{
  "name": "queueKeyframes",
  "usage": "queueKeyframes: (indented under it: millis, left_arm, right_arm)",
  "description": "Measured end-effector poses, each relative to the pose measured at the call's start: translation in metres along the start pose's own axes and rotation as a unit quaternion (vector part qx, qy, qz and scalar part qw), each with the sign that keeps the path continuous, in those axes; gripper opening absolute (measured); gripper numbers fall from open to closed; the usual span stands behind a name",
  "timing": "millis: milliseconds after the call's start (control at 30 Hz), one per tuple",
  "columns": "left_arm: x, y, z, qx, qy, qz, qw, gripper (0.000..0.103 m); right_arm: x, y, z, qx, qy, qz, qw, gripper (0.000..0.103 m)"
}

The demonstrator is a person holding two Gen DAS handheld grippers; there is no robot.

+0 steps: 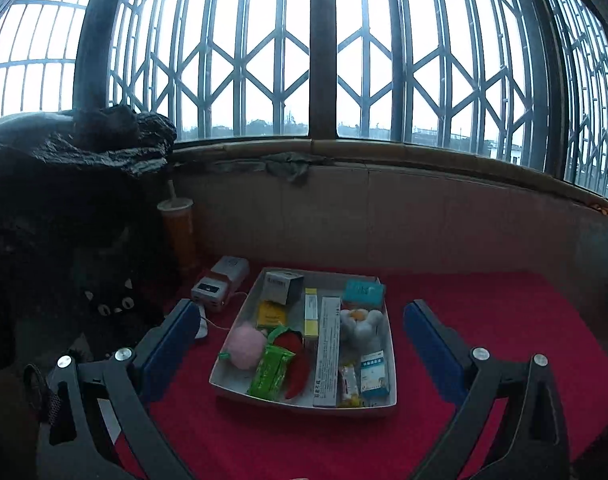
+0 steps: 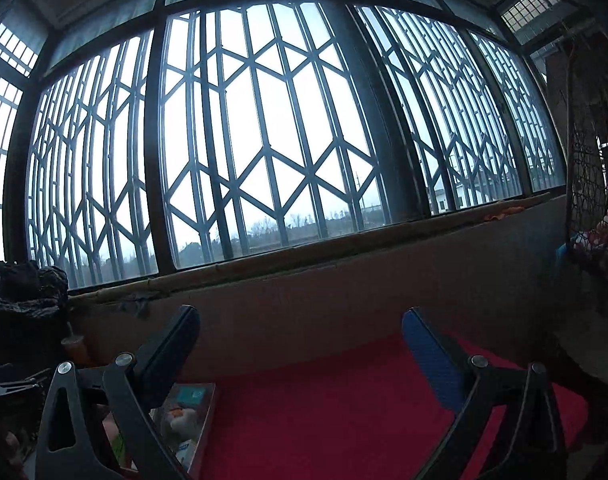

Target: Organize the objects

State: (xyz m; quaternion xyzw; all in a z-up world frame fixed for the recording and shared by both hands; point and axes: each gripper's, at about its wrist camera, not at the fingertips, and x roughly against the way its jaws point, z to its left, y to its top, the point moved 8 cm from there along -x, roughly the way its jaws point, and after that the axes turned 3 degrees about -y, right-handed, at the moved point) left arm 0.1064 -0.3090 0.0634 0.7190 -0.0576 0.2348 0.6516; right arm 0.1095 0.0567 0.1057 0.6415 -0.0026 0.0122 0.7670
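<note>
The left gripper (image 1: 300,320) hangs above the near edge of the red cloth (image 1: 484,312) with its jaws spread wide and nothing between them, looking straight down the length of the white tray (image 1: 224,376) that sits in the middle of the cloth. The right gripper (image 2: 300,332) is likewise spread wide and empty, held off to the right over bare cloth and aimed at the window wall, so the tray shows only at the lower left of its view. The tray is crowded: a pink ball (image 1: 246,345) at the near left touches a green packet (image 1: 270,372), which lies against a red plush chilli (image 1: 294,356); a long grey box (image 1: 327,356) runs down the middle, with a white plush flower (image 1: 362,324) and a teal box (image 1: 362,292) to its right and far right, and a small blue-and-white box (image 1: 374,374) at the near right. The main risk, in my judgement, is that wide jaws dropping into this packing catch two neighbours at once or shove a box against the tray wall and slide the light tray across the cloth. The soft ball may squash and slip from the pads. To the left, a thin white cable (image 1: 220,322) trails from a small white device (image 1: 214,290) just beside the tray, and a drink cup (image 1: 180,236) stands beyond it; a wide swing that way could snag or tip them.
</note>
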Motion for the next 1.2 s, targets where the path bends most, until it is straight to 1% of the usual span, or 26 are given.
queueKeyframes:
  millis: [67,167,233,300,400,467,533,600,667,767,867,933,1000,1067,1133,1200]
  left_arm:
    - [-0.010,-0.012,0.004,0.005,0.008,0.024,0.9997,0.102]
    - [-0.016,-0.020,0.007,0.003,0.019,0.021,0.9996,0.102]
    - [-0.019,-0.017,0.006,0.003,0.016,0.021,0.9996,0.102]
    - [-0.019,-0.007,0.005,0.008,0.007,0.013,0.9999,0.102]
    - [-0.019,0.007,-0.001,0.004,-0.007,-0.001,1.0000,0.102]
    - [-0.021,0.007,-0.010,-0.002,-0.021,0.002,0.9998,0.102]
    - [-0.027,-0.003,-0.018,-0.006,-0.030,0.020,0.9993,0.102]
    - [-0.034,-0.014,-0.023,-0.003,-0.038,0.045,0.9983,0.102]
    - [-0.039,-0.024,-0.025,-0.007,-0.033,0.057,0.9978,0.102]
    - [-0.038,-0.023,-0.024,-0.018,-0.017,0.054,0.9982,0.102]
    - [-0.032,-0.012,-0.021,-0.012,-0.012,0.036,0.9992,0.102]
    - [-0.031,-0.009,-0.019,-0.011,-0.008,0.031,0.9994,0.102]
    - [-0.033,-0.014,-0.018,-0.009,-0.010,0.038,0.9992,0.102]
    - [-0.035,-0.023,-0.018,-0.007,-0.013,0.052,0.9985,0.102]
    - [-0.035,-0.027,-0.020,-0.009,-0.012,0.055,0.9984,0.102]
    - [-0.036,-0.029,-0.021,-0.014,-0.009,0.057,0.9982,0.102]
  right_arm:
    - [-0.007,-0.016,0.004,0.004,0.003,0.017,1.000,0.103]
    - [-0.019,-0.038,0.006,0.013,0.004,0.044,0.999,0.103]
    - [-0.027,-0.039,0.004,0.011,-0.002,0.059,0.998,0.103]
    - [-0.025,-0.023,0.000,-0.005,-0.005,0.045,0.999,0.103]
    - [-0.009,0.002,-0.002,-0.015,-0.019,0.004,1.000,0.103]
    - [-0.001,0.007,-0.001,-0.015,-0.021,-0.010,1.000,0.103]
    - [0.001,0.000,0.000,-0.013,-0.019,-0.007,1.000,0.103]
    - [-0.001,-0.011,0.002,-0.012,-0.012,0.011,1.000,0.103]
    - [-0.004,-0.018,0.003,-0.011,-0.009,0.019,1.000,0.103]
    - [-0.009,-0.013,0.004,-0.006,-0.007,0.023,1.000,0.103]
    - [-0.004,0.006,0.005,-0.019,-0.003,-0.002,1.000,0.103]
    - [0.002,0.013,0.006,-0.022,0.001,-0.015,1.000,0.103]
    - [0.003,0.010,0.007,-0.019,0.004,-0.014,1.000,0.103]
    - [0.001,0.000,0.008,-0.017,0.008,0.001,1.000,0.103]
    - [-0.002,-0.010,0.006,-0.019,0.014,0.016,1.000,0.103]
    - [-0.005,-0.014,0.006,-0.015,0.007,0.022,1.000,0.103]
